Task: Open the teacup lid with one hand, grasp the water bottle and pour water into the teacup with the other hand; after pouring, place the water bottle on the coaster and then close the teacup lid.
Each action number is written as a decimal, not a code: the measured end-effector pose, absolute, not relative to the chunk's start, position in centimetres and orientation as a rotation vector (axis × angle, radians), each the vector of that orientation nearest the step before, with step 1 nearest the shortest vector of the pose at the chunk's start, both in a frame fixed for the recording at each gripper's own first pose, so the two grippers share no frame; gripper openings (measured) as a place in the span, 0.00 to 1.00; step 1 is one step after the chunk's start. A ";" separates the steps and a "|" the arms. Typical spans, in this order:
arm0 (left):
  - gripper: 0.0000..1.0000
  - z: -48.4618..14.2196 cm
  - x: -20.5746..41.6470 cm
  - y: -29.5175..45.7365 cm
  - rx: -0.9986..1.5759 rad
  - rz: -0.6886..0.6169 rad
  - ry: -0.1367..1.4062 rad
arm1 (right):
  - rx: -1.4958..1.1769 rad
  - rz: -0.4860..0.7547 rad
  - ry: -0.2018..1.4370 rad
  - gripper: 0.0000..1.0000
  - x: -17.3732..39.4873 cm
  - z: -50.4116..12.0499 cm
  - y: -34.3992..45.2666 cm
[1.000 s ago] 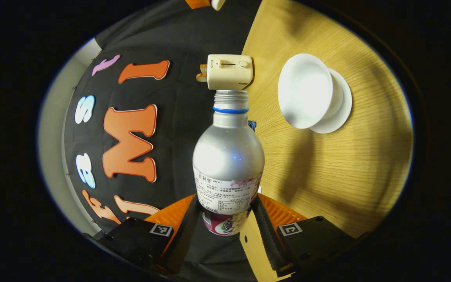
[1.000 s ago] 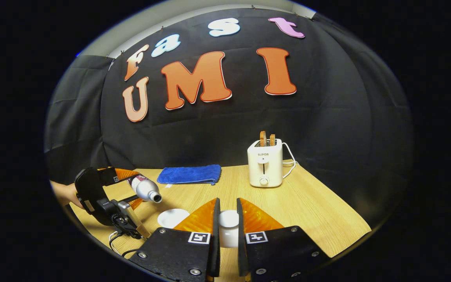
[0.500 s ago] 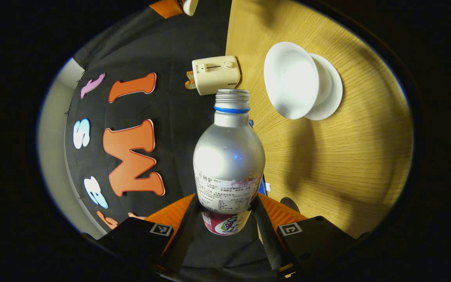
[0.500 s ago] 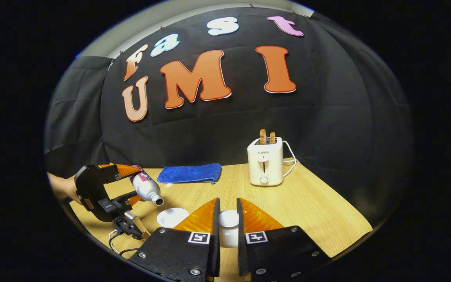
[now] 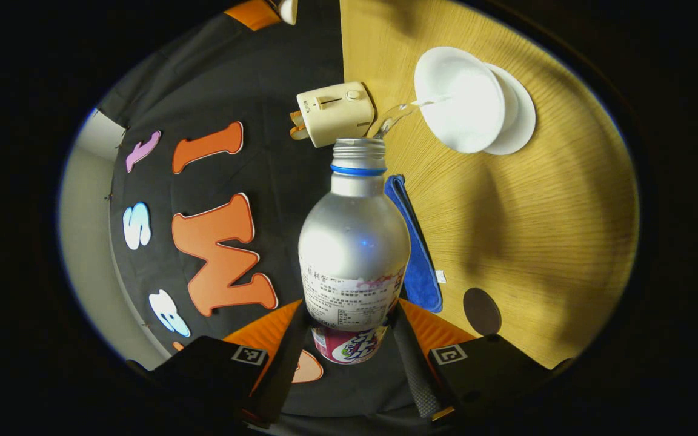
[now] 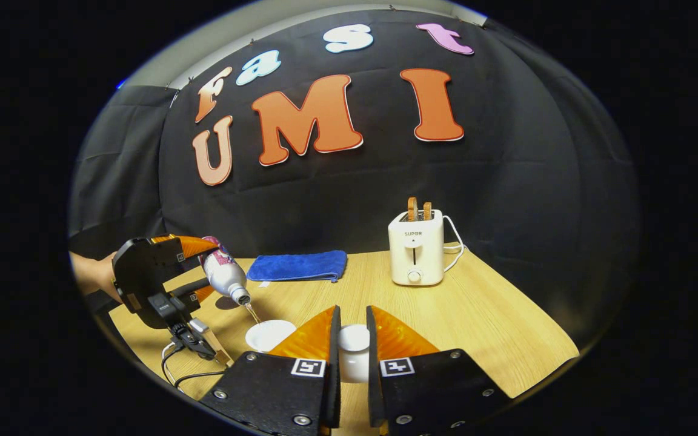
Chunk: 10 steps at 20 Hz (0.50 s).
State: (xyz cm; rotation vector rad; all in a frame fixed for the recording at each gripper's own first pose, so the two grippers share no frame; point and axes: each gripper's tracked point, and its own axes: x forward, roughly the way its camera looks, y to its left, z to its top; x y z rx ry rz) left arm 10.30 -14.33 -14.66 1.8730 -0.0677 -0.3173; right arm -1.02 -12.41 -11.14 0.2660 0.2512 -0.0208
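A: How do the left tongs (image 5: 349, 339) sit?

B: Turned on their side in the left gripper view, both fingers pressed on the label end of the water bottle (image 5: 354, 248). In the right gripper view a hand (image 6: 97, 275) holds them above the table (image 6: 488, 327), the bottle tipped mouth-down.

A: And the right tongs (image 6: 352, 354)?

B: Level, clamped on the white teacup lid (image 6: 354, 352), which sits between the fingers, held off the cup.

A: Where is the cup?

B: The open teacup (image 5: 458, 100) stands on its saucer (image 5: 515, 121) just past the bottle's mouth. A thin stream of water (image 5: 400, 112) runs from the mouth into it.

A: Different from half a second ago?

B: Then no water was falling; the bottle has tipped further. The dark round coaster (image 5: 482, 310) now shows whole, and so does the blue cloth (image 5: 415, 242) beside the bottle. Farthest off, the toaster (image 6: 415, 248) stands by the wall.
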 end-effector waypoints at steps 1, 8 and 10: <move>0.84 -14.2 10.5 -14.2 1.885 -0.311 -0.073 | 0.262 -0.020 0.255 0.19 -0.9 -11.3 -12.3; 0.83 -9.9 11.6 -13.2 1.935 -0.243 -0.128 | 0.257 -0.015 0.244 0.19 -0.8 -10.9 -12.4; 0.83 -9.1 11.7 -13.3 1.947 -0.233 -0.144 | 0.259 -0.015 0.243 0.19 -0.8 -10.9 -12.3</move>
